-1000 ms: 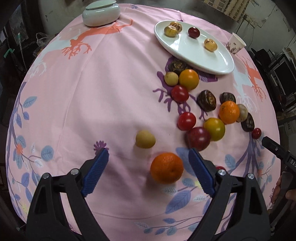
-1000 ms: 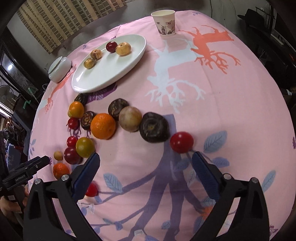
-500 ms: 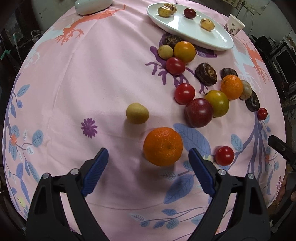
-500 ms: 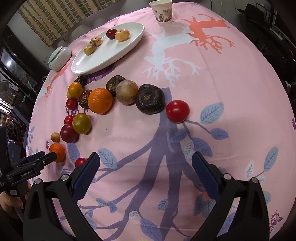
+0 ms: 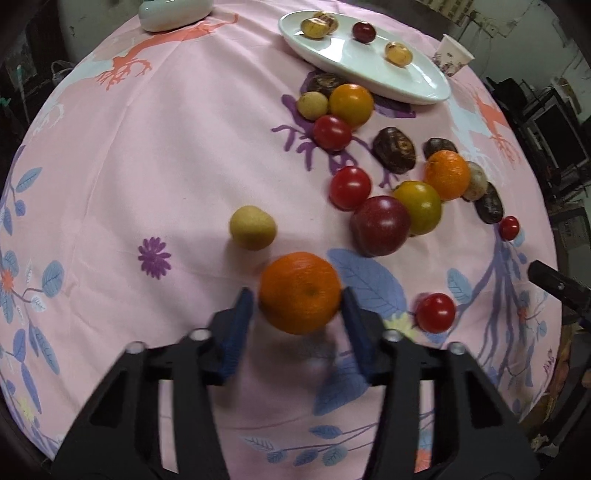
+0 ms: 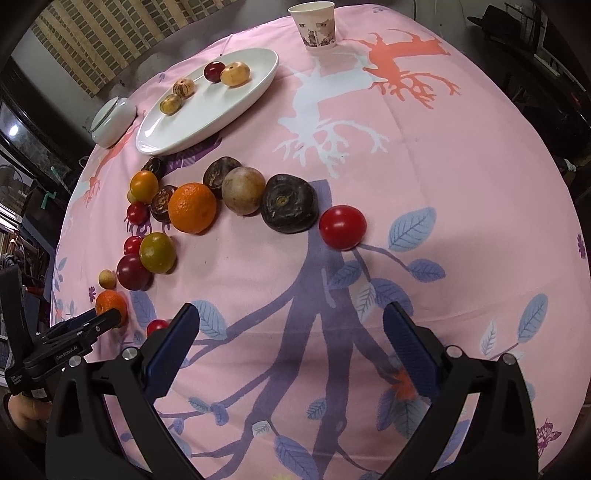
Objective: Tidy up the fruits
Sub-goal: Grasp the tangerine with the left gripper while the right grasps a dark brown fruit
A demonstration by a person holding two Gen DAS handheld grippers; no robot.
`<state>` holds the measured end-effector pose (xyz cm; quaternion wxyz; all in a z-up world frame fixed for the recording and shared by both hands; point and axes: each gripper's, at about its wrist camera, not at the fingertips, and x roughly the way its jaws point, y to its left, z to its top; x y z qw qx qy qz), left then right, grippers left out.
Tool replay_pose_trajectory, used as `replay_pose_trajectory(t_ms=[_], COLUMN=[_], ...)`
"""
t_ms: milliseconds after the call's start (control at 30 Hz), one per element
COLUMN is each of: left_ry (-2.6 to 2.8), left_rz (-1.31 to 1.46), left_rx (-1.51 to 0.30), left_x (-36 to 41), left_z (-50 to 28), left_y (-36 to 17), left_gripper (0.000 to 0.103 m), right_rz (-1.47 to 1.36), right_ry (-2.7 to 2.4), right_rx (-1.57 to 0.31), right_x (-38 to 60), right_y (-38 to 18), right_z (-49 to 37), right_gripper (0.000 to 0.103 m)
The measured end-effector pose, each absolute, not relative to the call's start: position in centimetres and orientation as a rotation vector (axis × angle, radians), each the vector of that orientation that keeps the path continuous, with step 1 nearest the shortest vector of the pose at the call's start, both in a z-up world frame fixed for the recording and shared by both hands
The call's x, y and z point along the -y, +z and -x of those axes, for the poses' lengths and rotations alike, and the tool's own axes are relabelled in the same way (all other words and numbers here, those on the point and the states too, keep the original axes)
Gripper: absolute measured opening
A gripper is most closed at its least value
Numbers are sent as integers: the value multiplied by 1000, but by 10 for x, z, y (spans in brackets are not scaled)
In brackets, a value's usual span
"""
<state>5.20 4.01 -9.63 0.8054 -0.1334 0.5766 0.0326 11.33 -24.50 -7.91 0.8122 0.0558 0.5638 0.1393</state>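
Note:
My left gripper (image 5: 298, 306) is shut on an orange (image 5: 300, 292) low over the pink cloth; both blue pads touch its sides. It also shows in the right wrist view (image 6: 110, 302) at the far left. A white oval plate (image 5: 369, 70) at the back holds several small fruits. Loose fruits lie in a curved row on the cloth: a dark red plum (image 5: 380, 226), a yellow-green fruit (image 5: 419, 207), a second orange (image 5: 447, 175), red tomatoes, dark wrinkled fruits. My right gripper (image 6: 290, 341) is open and empty over the cloth, short of a red tomato (image 6: 342, 226).
A paper cup (image 6: 317, 24) stands at the back of the table. A pale lidded bowl (image 5: 173, 13) sits at the back left. A small beige fruit (image 5: 252, 228) and a red tomato (image 5: 436, 313) lie close beside the held orange. The round table drops off on all sides.
My left gripper moved forward and closed its jaws onto the orange. My right gripper stayed open and drew back slightly.

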Motion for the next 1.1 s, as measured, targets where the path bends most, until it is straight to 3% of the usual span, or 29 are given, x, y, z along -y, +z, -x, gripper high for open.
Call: replay_pose_trajectory(t_ms=[233,467,633,733,867,1100], left_ry=[62,57,49,49,50,46], left_rz=[270,298,313,316,318,327], left_rx=[-1231,-1259,-1256,-1255,-1249,-1246], left_x=[-40,-41,-43,-43,-43,-45], left_z=[-54,-56,-56,-56,-55,-54], left_y=[-97,-105,-107,-107,-107,-106], left_gripper=[45,45,45,46,46,45], right_rz=[199,300,317,344,435,430], right_ry=[253,255,299,340,373,380], right_rx=[-1005,-1016,-1049,-1071,-1113,-1122], right_x=[226,217,209,199,183,185], right_y=[-59,-77,-87,-93,-107,-109], right_z=[-120,-154,-171,-175,-177,-178], right_gripper=[100,100,92,82,50,46])
